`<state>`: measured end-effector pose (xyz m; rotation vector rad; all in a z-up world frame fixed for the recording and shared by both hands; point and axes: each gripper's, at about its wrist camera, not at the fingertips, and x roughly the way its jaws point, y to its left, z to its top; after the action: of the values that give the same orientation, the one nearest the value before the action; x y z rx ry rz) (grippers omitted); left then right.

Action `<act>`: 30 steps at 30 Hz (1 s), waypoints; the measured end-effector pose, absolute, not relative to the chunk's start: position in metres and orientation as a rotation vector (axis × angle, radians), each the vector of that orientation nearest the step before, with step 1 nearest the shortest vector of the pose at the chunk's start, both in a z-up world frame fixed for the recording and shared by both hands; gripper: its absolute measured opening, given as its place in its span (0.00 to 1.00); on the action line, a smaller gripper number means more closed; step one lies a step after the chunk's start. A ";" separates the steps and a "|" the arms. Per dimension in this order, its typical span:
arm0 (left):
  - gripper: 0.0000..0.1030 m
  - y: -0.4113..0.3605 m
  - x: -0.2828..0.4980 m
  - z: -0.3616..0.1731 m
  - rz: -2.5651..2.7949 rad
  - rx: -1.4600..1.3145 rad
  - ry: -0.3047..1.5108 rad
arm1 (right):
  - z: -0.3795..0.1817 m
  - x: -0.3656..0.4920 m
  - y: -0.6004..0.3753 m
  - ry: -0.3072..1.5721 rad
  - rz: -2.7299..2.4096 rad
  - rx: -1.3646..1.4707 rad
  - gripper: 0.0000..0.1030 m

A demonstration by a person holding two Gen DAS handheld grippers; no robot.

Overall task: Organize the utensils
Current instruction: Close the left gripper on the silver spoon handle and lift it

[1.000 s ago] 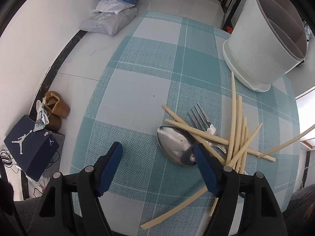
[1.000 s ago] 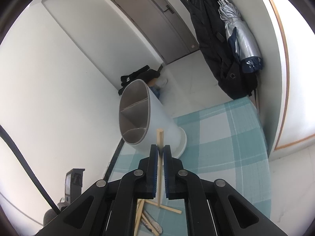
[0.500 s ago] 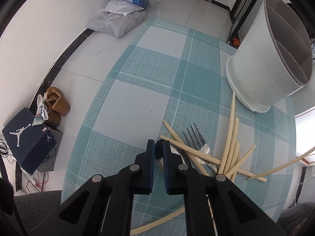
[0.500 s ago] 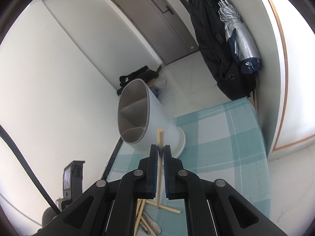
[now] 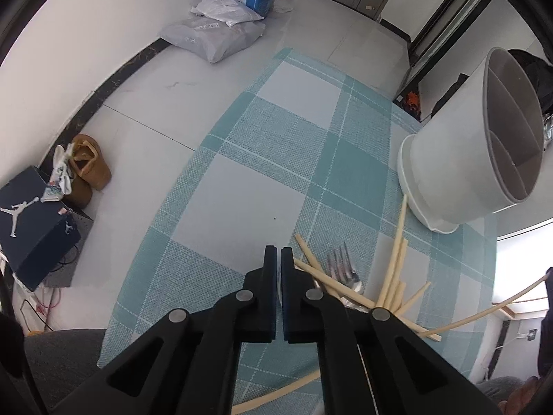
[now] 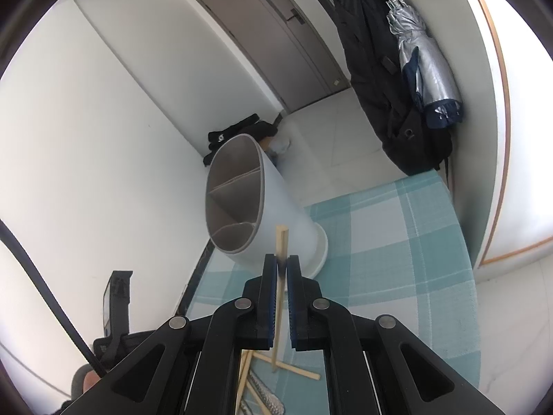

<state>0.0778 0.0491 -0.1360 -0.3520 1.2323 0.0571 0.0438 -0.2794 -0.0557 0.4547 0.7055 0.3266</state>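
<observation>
My left gripper [image 5: 278, 254] points down at the checked tablecloth [image 5: 276, 159], its jaws pressed together on the rim of the spoon's bowl. Only a pale sliver of the spoon shows between the pads; the rest lies hidden under the fingers. Just right of it a fork [image 5: 340, 263] lies among several pale chopsticks [image 5: 394, 269]. The white divided utensil holder [image 5: 449, 159] stands at the right. My right gripper [image 6: 282, 263] is shut on one wooden chopstick [image 6: 281, 238], held upright in front of the holder [image 6: 276, 214], with more chopsticks [image 6: 293, 371] on the cloth below.
Beside the table the floor holds a dark shoe box [image 5: 31, 221], brown shoes [image 5: 86, 173] and grey parcels [image 5: 214, 34]. In the right wrist view a grey door [image 6: 276, 34], a hanging black coat [image 6: 380, 86] and a folded umbrella [image 6: 425, 65] stand behind.
My left gripper's jaws went from wide open around the spoon's bowl to fully closed on it, and the wrist rolled a little. The right gripper and its chopstick stayed put.
</observation>
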 end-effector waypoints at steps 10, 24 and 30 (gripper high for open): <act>0.40 0.033 0.069 -0.144 -0.040 -0.243 1.302 | -0.056 0.047 -0.279 0.706 0.332 0.479 0.05; 0.57 0.007 0.069 -0.143 -0.010 -0.004 1.332 | -0.055 0.046 -0.283 0.706 0.331 0.489 0.05; 0.45 0.010 0.070 -0.144 0.039 -0.038 1.332 | -0.057 0.048 -0.282 0.714 0.331 0.484 0.05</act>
<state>0.0703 0.0099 -0.1435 -0.0384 1.3321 0.0386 0.0476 -0.2824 -0.0568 0.4841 0.7139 0.3306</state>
